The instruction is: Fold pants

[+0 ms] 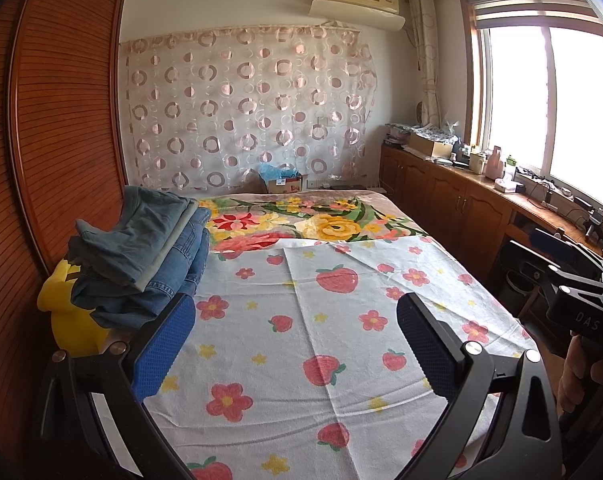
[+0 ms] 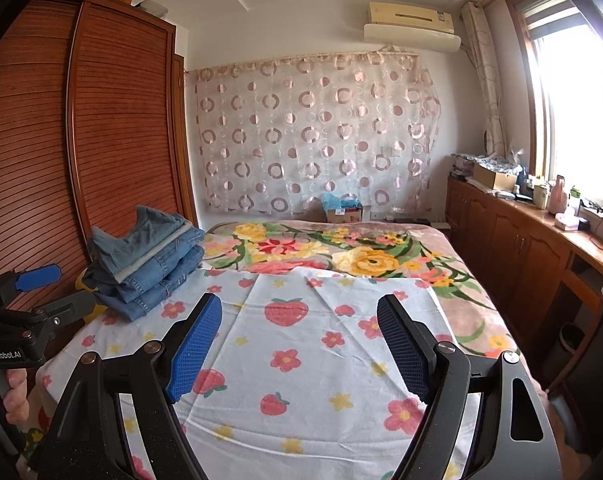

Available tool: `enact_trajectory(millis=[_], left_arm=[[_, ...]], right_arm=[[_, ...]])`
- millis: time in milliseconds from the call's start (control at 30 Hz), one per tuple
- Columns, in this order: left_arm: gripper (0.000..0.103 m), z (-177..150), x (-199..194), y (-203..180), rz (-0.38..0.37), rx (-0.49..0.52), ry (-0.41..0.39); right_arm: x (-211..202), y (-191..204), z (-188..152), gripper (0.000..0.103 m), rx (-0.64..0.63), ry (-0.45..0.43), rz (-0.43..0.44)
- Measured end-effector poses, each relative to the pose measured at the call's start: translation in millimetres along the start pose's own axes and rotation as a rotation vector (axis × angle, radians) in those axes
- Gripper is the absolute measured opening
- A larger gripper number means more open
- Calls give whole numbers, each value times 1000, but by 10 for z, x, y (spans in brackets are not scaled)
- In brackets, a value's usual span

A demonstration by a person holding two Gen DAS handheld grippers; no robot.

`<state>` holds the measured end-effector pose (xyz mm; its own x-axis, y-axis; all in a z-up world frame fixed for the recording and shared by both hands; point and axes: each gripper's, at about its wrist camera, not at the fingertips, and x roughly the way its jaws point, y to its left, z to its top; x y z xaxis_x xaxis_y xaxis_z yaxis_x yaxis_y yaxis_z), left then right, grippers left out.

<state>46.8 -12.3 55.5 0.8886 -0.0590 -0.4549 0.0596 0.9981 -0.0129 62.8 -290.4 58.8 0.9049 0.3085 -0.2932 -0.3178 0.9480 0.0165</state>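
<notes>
A pile of blue denim pants lies folded at the bed's left edge, against the wardrobe. My left gripper hovers open above the strawberry-print sheet, nothing between its blue pads, the pile just left of its left finger. My right gripper is also open and empty over the same sheet, the pile well to its left. Each gripper shows at the edge of the other's view, held by a hand.
A slatted wooden wardrobe runs along the bed's left side. A yellow plush sits under the pile. A floral blanket covers the far half of the bed. Wooden cabinets with clutter line the right wall under the window.
</notes>
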Motion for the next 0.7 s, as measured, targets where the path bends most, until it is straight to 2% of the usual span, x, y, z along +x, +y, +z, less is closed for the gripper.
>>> enact_trajectory(millis=[700], left_arm=[[101, -4, -9, 10, -1, -1, -2]], right_arm=[[-18, -24, -31, 82, -6, -8, 3]])
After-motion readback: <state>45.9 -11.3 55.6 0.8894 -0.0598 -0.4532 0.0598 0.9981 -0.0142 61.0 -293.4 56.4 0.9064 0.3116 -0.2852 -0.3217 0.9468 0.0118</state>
